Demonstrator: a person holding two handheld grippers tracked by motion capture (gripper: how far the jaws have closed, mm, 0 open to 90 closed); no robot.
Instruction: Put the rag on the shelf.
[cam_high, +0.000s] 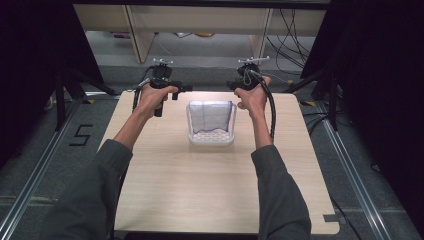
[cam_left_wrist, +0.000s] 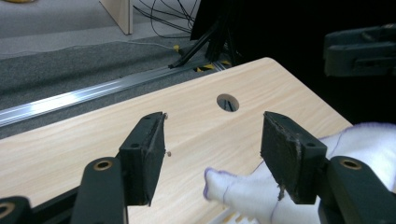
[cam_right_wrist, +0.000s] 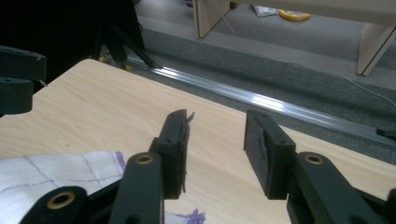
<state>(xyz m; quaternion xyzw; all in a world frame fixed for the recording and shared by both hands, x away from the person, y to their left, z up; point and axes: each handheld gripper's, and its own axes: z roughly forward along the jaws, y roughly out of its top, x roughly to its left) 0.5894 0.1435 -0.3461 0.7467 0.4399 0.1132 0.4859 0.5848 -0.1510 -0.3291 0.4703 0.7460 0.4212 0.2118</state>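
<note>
Right gripper (cam_right_wrist: 215, 140): jaws apart, nothing between them, centre frame.
Cloth (cam_right_wrist: 56, 179): white with purple lines, lower left.
Table (cam_right_wrist: 98, 112): light wood.
Rail (cam_right_wrist: 261, 100): silver, beyond the table edge.

Both forearms reach forward in grey sleeves, each hand wrapped around the grip of its own tool. The left hand (cam_high: 150, 97) holds the left hand-held gripper (cam_left_wrist: 212, 149) with its jaws spread wide — nothing between the pads. The right hand (cam_high: 252, 97) holds the right hand-held gripper (cam_right_wrist: 215, 140) likewise parted (a clear gap shows between its two black jaws). The two grippers face one another, well apart, at about the same height.
</note>
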